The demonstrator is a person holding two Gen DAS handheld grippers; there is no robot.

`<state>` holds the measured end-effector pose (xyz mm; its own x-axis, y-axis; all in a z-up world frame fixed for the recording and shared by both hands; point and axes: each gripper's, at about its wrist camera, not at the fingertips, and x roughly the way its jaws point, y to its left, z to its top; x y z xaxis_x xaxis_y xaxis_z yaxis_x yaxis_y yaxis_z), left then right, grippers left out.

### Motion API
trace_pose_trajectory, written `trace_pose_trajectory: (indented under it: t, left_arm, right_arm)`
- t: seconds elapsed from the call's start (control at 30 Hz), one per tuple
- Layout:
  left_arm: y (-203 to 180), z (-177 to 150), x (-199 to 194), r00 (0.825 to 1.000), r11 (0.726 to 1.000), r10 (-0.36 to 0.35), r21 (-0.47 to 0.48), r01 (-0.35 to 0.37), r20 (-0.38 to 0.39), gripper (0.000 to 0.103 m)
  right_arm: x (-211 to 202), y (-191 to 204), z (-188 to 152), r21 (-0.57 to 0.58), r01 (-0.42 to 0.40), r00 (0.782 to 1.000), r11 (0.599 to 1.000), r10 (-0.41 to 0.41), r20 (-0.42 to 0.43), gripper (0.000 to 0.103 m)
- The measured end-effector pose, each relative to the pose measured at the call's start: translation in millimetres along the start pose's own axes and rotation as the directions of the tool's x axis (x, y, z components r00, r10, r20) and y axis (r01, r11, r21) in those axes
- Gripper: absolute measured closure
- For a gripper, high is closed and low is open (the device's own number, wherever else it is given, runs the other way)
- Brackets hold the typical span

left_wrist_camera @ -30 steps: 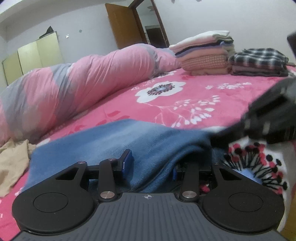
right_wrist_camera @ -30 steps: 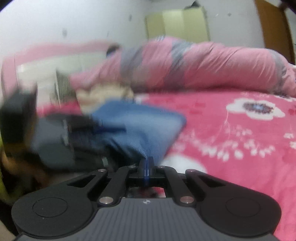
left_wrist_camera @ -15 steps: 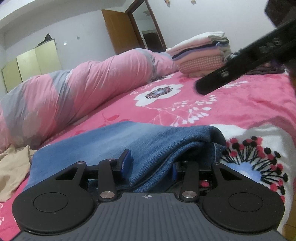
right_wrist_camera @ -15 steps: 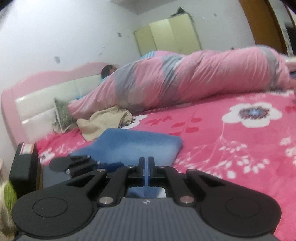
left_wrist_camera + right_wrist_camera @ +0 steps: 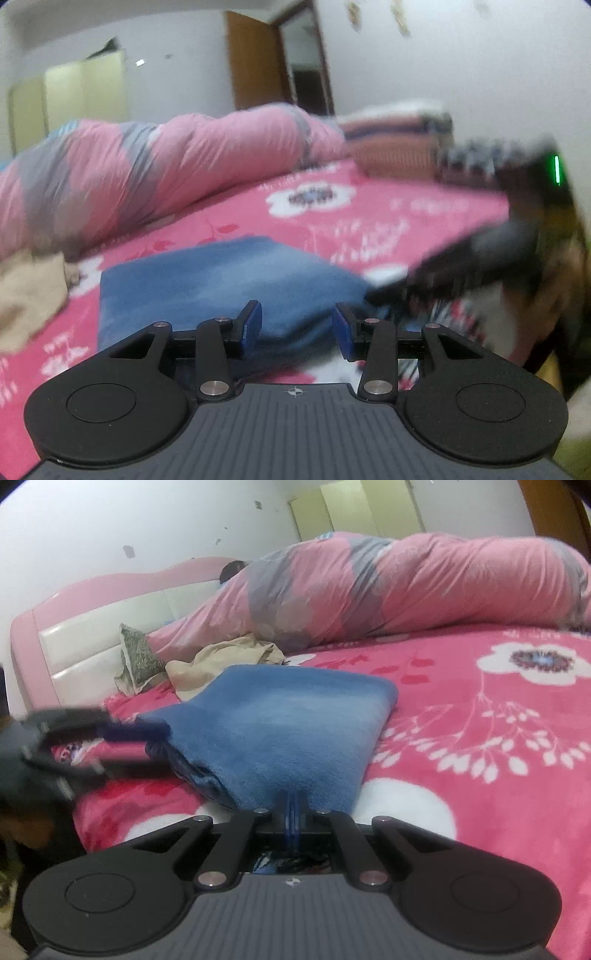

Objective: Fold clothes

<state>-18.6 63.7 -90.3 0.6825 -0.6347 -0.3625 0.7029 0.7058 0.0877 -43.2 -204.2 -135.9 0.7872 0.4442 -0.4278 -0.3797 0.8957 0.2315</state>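
Note:
A folded blue garment (image 5: 221,280) (image 5: 295,720) lies on the pink flowered bedspread (image 5: 424,218) near the bed's front edge. My left gripper (image 5: 295,328) is open, both blue pads bare, and the garment's near edge runs between and just beyond them. In the right wrist view the left gripper (image 5: 153,746) is blurred, with its fingers straddling the garment's left corner. My right gripper (image 5: 293,805) is shut, its tips against the garment's near fold. From the left wrist view the right gripper (image 5: 380,295) is a dark blur at the garment's right corner.
A rolled pink and grey duvet (image 5: 147,177) runs along the far side. Folded clothes (image 5: 399,147) are stacked at the back right, with a plaid garment (image 5: 480,155) beside them. A crumpled beige garment (image 5: 221,657) and a patterned pillow (image 5: 138,657) lie by the headboard (image 5: 92,627).
The left gripper has risen and drawn back, so the fabric no longer bulges over its pads. The right gripper, raised half a second ago, is back down at the garment's right corner.

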Motion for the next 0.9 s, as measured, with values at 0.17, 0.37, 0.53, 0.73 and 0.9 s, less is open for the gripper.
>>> trace_pose_trajectory:
  t: [0.17, 0.37, 0.53, 0.73, 0.9]
  left_arm:
    - [-10, 2, 44, 0.998, 0.999, -0.026, 0.043, 0.029, -0.06, 0.061]
    - [-8, -14, 60, 0.993, 0.998, -0.053, 0.025, 0.056, -0.108, 0.061]
    - [-6, -17, 60, 0.993, 0.998, -0.057, 0.024, 0.06, -0.101, 0.061]
    - [-1, -22, 55, 0.994, 0.998, -0.068, 0.012, 0.069, -0.089, 0.061]
    - [4, -13, 28, 0.998, 0.998, -0.048, -0.036, 0.046, -0.038, 0.061]
  right_arm:
    - [-5, 14, 1, -0.115, 0.054, 0.999, 0.992, -0.054, 0.001, 0.101]
    - [-36, -5, 38, -0.05, 0.034, 0.999, 0.998, -0.033, 0.021, 0.1]
    - [-21, 0, 40, -0.04, -0.014, 1.0, 0.999, 0.014, 0.011, 0.1]
    - [2, -8, 8, 0.061, -0.02, 0.997, 0.998, 0.024, -0.072, 0.1]
    - [-10, 6, 43, -0.003, 0.019, 0.998, 1.0, -0.019, -0.06, 0.098]
